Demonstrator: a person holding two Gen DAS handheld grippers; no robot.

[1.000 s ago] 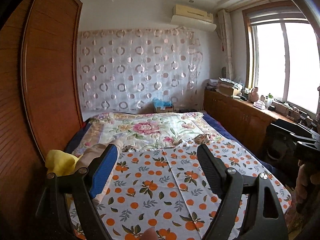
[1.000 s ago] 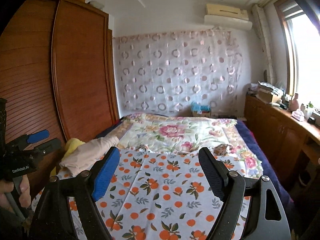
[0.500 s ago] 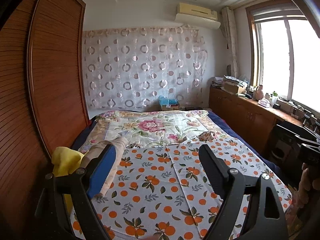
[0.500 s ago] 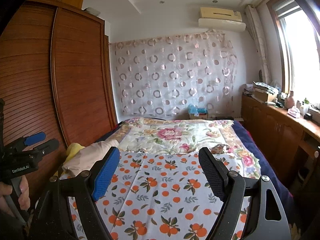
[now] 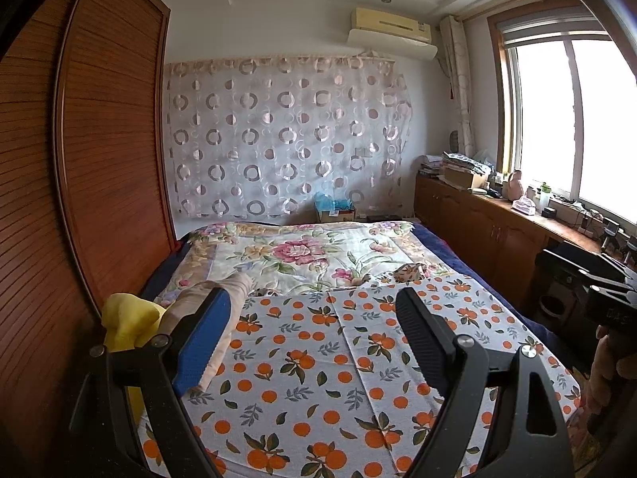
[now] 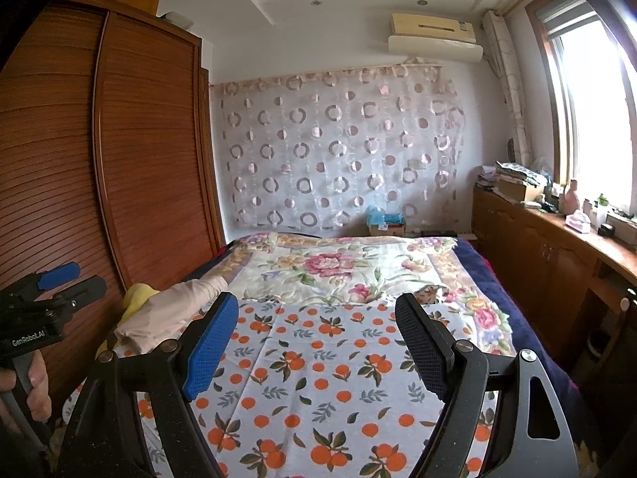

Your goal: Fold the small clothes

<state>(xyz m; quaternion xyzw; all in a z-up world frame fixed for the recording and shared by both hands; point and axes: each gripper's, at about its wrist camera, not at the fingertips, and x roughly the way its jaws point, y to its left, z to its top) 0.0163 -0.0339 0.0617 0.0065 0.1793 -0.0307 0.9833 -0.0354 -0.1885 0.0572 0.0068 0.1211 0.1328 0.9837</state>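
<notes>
A bed [image 5: 458, 267] fills the room from the patterned curtain [image 5: 286, 139] on the far wall to the lower edge of both views, its near end cut off behind the black gripper frames. A louvred wooden wardrobe [image 6: 151, 167] walls in its left side, and a low wooden cabinet [image 6: 557, 255] runs under the window [image 5: 577, 119] on the right, its top crowded with small items too small to make out. A floral quilt [image 5: 302, 251] covers the far half of the bed; a white cloth printed with oranges [image 5: 318, 358] lies flat over the near half.

The small clothes sit at the bed's left edge beside the wardrobe: a beige garment [image 6: 171, 310], loosely bundled, on top of a yellow one [image 5: 127, 318]. In the left wrist view the blue pad hides much of the beige piece, and the yellow one is mostly hidden in both views. A small patterned scrap [image 5: 410, 271] lies where quilt and orange cloth meet; what it is cannot be told.

The left gripper [image 5: 310, 342] and right gripper [image 6: 314, 342] hover above the orange cloth, jaws wide, nothing between them. Each camera catches the other gripper at its frame edge, with only part of the person's hand [image 6: 36, 386] showing.
</notes>
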